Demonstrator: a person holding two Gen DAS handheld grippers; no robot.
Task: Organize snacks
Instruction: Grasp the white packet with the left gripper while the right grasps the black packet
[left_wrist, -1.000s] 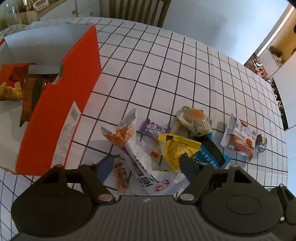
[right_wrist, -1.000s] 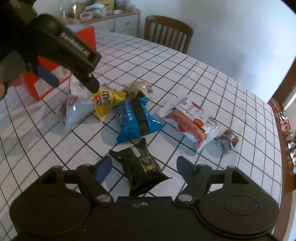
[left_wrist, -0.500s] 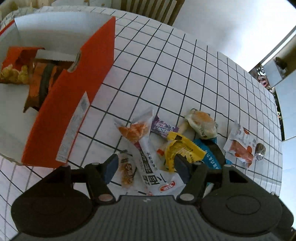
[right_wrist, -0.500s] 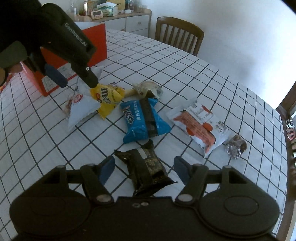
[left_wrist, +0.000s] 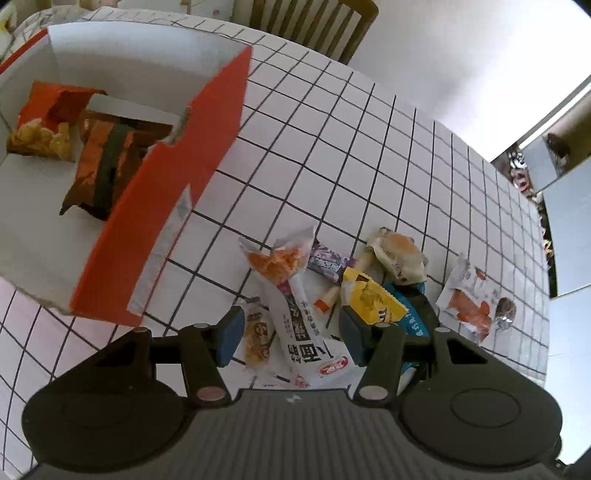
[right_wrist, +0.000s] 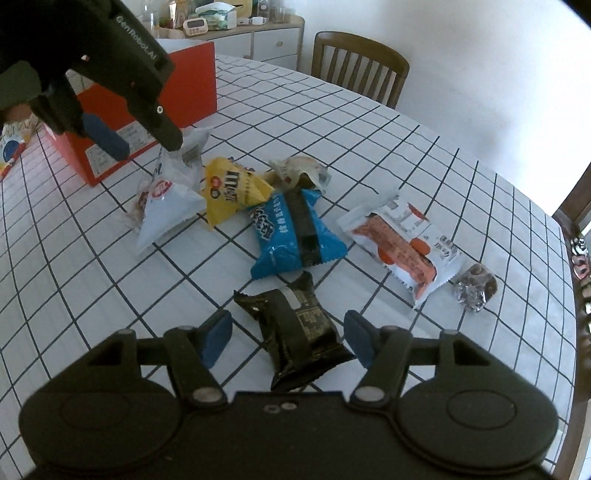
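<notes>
the left gripper (left_wrist: 290, 334) hangs over the white packet (left_wrist: 299, 325), fingers apart and closing around it, not yet pressing. the right gripper (right_wrist: 286, 338) closes likewise around the black packet (right_wrist: 295, 332) on the bench (right_wrist: 424, 155), likely both bound for the orange box (left_wrist: 177, 206).

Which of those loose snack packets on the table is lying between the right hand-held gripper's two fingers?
The black packet, alone at the near edge of the pile. The right hand-held gripper straddles it, jaws closing but not yet touching; the blue packet lies just beyond.
</notes>
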